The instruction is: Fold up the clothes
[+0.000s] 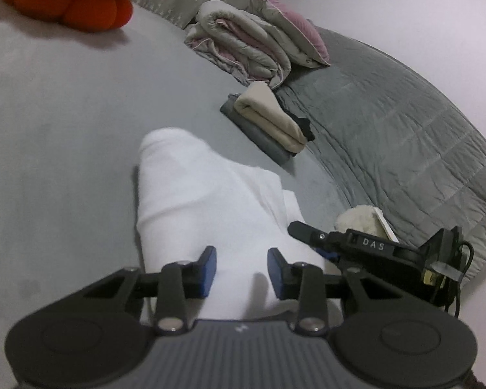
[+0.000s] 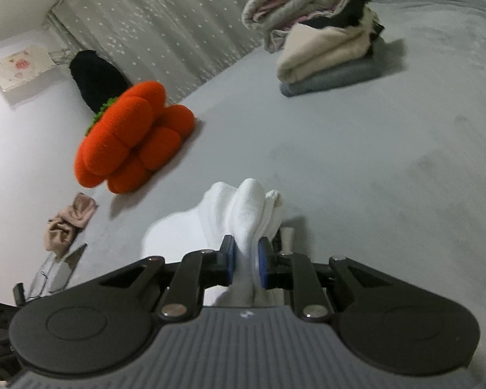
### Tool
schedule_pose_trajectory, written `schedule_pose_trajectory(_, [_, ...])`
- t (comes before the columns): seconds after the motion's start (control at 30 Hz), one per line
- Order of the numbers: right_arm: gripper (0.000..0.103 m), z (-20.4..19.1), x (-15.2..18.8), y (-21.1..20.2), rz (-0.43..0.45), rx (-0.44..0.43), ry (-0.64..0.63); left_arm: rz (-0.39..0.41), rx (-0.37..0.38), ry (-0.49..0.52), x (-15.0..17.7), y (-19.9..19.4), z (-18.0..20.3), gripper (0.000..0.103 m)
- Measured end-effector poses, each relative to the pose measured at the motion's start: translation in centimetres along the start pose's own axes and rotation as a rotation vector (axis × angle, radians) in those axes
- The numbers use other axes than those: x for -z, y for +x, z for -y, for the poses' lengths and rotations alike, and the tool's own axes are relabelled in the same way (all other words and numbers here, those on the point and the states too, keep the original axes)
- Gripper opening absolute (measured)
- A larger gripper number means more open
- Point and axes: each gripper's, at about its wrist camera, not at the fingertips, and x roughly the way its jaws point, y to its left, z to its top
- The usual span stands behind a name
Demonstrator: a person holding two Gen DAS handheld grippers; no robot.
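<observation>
The white garment lies nearest, spread across the grey bed directly under both claws, bunched into soft folds. The left claw hangs over it with its blue pads apart and white cloth lying between them; the pads do not visibly press on the cloth, so it stands open. The right claw is closed on a raised ridge of the same white garment, its pads pinching the fabric from both sides, and in the left wrist view it reaches in from the right, at the garment's edge. Beyond, a quilted grey blanket covers the far side of the bed. An orange pumpkin-shaped cushion sits on the bed near a dotted grey curtain. A rolled grey and pink duvet rests next to a stack of folded clothes, beige on grey. A small crumpled tan cloth lies near the cushion.
</observation>
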Motion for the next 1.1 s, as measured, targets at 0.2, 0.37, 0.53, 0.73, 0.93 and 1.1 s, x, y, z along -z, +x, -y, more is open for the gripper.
schedule_pose_trajectory(0.2, [0.03, -0.1, 0.4, -0.2, 0.018, 0.023, -0.026, 0.015, -0.009, 0.012, 0.2, -0.2, 0.3, 0.033])
schedule_pose_trajectory(0.37, [0.031, -1.6, -0.2, -1.9, 0.073, 0.054, -0.142, 0.071, 0.02, 0.011, -0.5, -2.0, 0.5, 0.03])
schedule_pose_trajectory(0.53, [0.031, -3.7, 0.8, -3.7, 0.11, 0.04, -0.268, 0.101, 0.023, 0.049, -0.3, -3.3, 0.6, 0.03])
schedule_pose_trajectory(0.73, [0.031, -6.0, 3.9, -3.3, 0.073, 0.048, -0.44, 0.056, -0.008, 0.11, 1.3, -2.5, 0.7, 0.029])
schedule_pose_trajectory(0.93, [0.03, -4.7, 5.9, -2.7, 0.045, 0.071, -0.456, 0.066, -0.013, 0.121, 1.8, -2.7, 0.8, 0.03])
schedule_pose_trajectory(1.1, [0.031, -5.4, 4.6, -2.8, 0.068, 0.049, -0.456, 0.095, -0.073, 0.149, 0.1, -2.5, 1.4, 0.038])
